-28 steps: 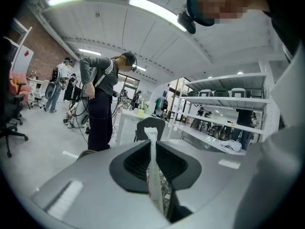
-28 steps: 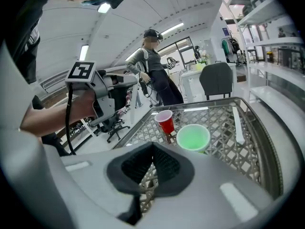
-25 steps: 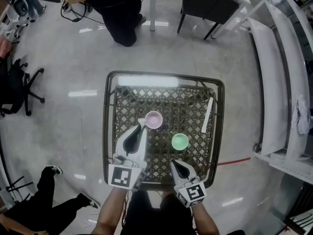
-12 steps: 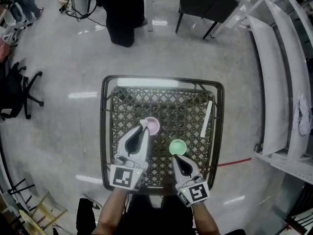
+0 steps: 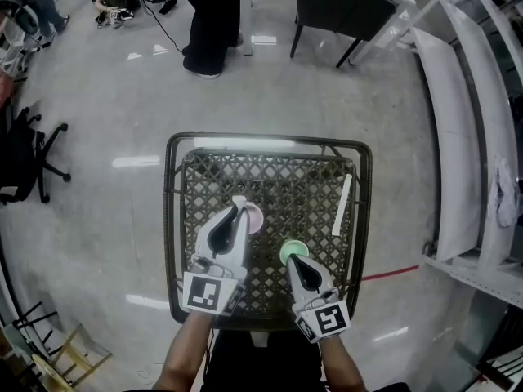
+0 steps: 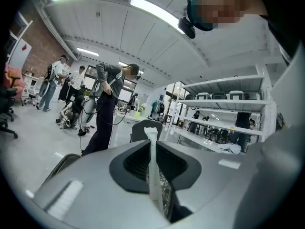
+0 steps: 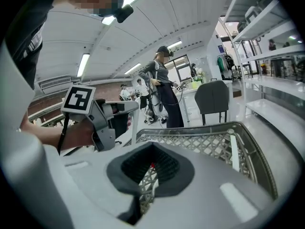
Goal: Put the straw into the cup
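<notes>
My left gripper (image 5: 239, 203) is shut on a white paper-wrapped straw (image 6: 153, 173) that stands up between its pads. In the head view its tip overlaps the near-left rim of the pink cup (image 5: 255, 216) on the lattice table (image 5: 171, 219). Whether it touches the cup I cannot tell. My right gripper (image 5: 292, 261) is shut with nothing in it, and its tip sits at the near edge of the green cup (image 5: 288, 248). The right gripper view shows the left gripper (image 7: 106, 119) off to the left.
A second wrapped straw (image 5: 341, 206) lies along the table's right side, also seen as the straw (image 7: 234, 151) in the right gripper view. A dark chair (image 5: 351, 8) and a standing person (image 5: 214, 23) are beyond the table. White shelving (image 5: 474, 137) runs along the right.
Both cups now lie closer to the gripper tips. The right gripper has come up to the green cup. The left tip now overlaps the pink cup. People at the back have shifted.
</notes>
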The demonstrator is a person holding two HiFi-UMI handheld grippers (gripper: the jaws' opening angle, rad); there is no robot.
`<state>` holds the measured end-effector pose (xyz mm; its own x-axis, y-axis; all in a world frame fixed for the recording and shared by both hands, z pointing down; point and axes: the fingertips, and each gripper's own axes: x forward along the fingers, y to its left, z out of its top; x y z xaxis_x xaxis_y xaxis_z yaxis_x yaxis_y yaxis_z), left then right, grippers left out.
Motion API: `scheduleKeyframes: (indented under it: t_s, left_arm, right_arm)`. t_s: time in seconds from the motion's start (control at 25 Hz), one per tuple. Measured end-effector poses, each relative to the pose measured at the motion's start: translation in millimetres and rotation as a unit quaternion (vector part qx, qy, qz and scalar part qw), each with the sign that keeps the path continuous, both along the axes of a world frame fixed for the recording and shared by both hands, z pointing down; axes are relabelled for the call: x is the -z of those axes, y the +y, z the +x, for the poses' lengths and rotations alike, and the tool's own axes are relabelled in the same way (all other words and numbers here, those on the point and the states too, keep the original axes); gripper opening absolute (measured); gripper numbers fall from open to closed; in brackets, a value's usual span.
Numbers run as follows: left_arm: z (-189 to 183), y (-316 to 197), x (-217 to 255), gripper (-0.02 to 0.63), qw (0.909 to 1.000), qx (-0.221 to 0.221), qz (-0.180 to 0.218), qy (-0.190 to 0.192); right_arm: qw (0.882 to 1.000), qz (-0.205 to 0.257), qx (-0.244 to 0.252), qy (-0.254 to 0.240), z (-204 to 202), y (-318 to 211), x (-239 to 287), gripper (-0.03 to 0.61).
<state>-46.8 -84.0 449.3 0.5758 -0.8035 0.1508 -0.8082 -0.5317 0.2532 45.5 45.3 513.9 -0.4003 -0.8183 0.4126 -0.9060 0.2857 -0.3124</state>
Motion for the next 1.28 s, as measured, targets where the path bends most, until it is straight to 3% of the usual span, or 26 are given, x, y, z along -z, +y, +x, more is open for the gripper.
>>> scheduleKeyframes:
  t_s: [0.56, 0.96, 1.28]
  left_arm:
    - [-3, -14, -8, 0.041, 0.9996, 0.025, -0.002, 0.015]
    - [1, -15, -37, 0.043, 0.9994, 0.018, -0.005, -0.028]
    - [4, -4, -60, 0.054, 0.9993, 0.013, -0.016, -0.030]
  right_arm:
    - [1.000, 0.021, -0.003, 0.013, 16, -38, -4, 0.002]
    - [1.000, 0.017, -0.001, 0.012, 18, -43, -16, 0.002]
    - [1.000, 0.017, 0.000, 0.010, 19, -45, -29, 0.002]
